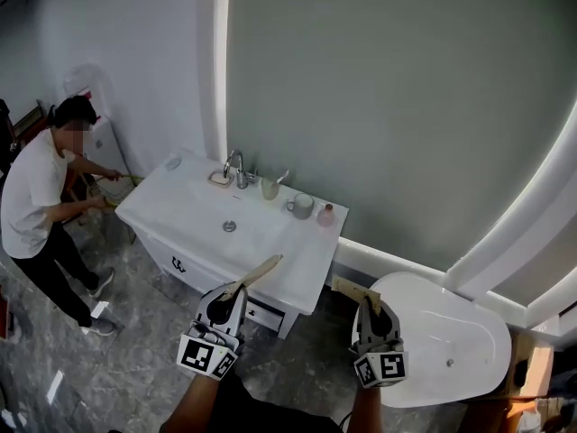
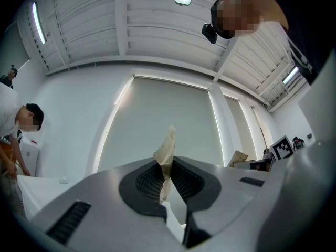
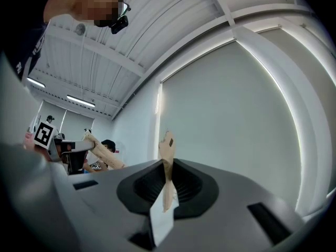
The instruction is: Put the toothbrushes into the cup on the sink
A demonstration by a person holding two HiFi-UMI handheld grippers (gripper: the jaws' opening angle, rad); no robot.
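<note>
- One white sink (image 1: 270,246) stands against the wall, and one person (image 1: 36,197) bends at its left end.
- Two grippers are near its front: the left gripper (image 1: 233,289) and right gripper (image 1: 370,301) each clamp one toothbrush.
- Two toothbrushes, seemingly paper-wrapped, poke from the jaws: the left toothbrush (image 1: 261,269) and the right toothbrush (image 1: 350,287).
- Two vessels sit on the sink's back edge, one beige cup (image 1: 269,188) and one grey mug (image 1: 301,206).

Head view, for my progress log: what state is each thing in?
Left gripper, jaws shut on left toothbrush.
Right gripper, jaws shut on right toothbrush.
Cup, upright on the sink, beside the faucet.
Grey mug, upright on the sink.
</note>
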